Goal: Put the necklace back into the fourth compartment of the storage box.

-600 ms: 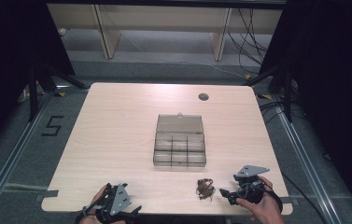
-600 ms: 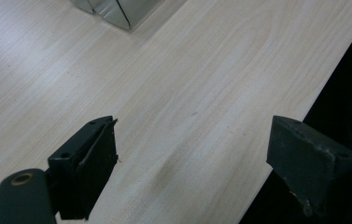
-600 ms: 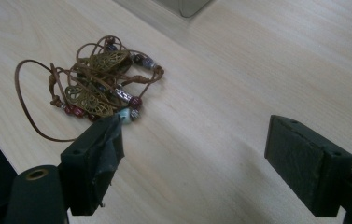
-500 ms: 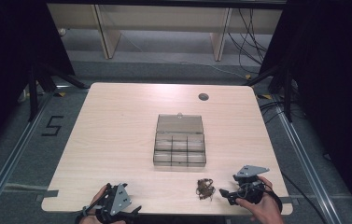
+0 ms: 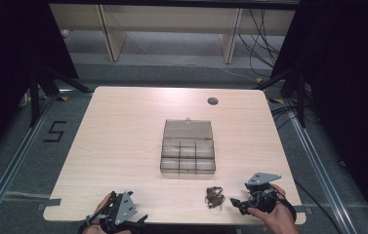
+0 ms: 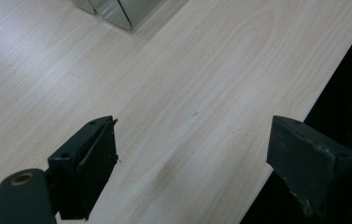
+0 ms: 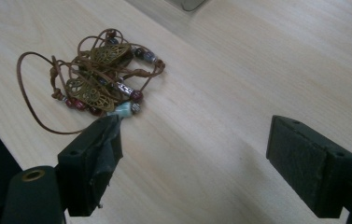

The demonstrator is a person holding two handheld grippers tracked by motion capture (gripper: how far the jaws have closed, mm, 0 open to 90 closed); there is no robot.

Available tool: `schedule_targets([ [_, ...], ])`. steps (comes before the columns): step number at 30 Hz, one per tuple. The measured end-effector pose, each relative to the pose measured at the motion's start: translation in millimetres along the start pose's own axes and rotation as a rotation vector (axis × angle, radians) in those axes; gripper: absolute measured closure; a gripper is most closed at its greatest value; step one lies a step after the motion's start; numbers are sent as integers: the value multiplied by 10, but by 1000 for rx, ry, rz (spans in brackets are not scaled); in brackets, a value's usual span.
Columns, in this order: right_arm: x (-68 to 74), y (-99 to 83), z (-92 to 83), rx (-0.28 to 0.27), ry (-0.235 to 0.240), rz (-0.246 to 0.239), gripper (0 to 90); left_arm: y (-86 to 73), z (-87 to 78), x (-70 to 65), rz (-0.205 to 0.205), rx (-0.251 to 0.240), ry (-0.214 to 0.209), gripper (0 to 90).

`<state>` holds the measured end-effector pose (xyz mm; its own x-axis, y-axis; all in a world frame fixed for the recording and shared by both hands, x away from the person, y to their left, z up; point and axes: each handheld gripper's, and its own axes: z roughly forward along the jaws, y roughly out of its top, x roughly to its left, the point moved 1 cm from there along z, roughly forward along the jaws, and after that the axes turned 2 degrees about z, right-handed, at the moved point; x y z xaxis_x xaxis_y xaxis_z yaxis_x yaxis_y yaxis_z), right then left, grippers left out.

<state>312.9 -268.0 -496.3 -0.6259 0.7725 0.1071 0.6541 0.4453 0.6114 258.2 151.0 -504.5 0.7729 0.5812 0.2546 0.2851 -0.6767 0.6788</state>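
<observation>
High view: floor mark (image 5: 54, 131) reads "5".

Almost nothing differs from the earlier high views: at most the right gripper (image 5: 236, 202) has edged slightly nearer the tangled bead necklace (image 5: 214, 197) (jaws spread wide, nothing between them), too little to be sure

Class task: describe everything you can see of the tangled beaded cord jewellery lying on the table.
The jewellery is a loose tangle of thin brown cord with brassy filigree leaf charms, dark red beads and one pale turquoise bead. It lies flat in a heap on the wooden table near the front edge, before the clear box. Nothing grips it.
</observation>
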Motion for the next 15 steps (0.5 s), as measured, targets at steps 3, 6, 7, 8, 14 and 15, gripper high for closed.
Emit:
schedule_targets([
  [3,22,23,-19,27,7,-7,179,-1,-2,1,-2,-2,0,155],
  [6,50,48,-20,27,18,-28,175,-1,-1,5,-6,-5,1,155],
  [7,72,59,-26,30,29,-31,175,0,0,7,-8,-7,2,155],
  [8,102,78,-36,41,36,-22,170,-1,0,8,-8,-7,2,155],
  [14,263,200,-30,64,34,-61,161,5,-9,3,-2,-8,1,155],
  [15,309,219,-8,57,46,-62,158,4,-10,2,0,-7,-1,155],
])
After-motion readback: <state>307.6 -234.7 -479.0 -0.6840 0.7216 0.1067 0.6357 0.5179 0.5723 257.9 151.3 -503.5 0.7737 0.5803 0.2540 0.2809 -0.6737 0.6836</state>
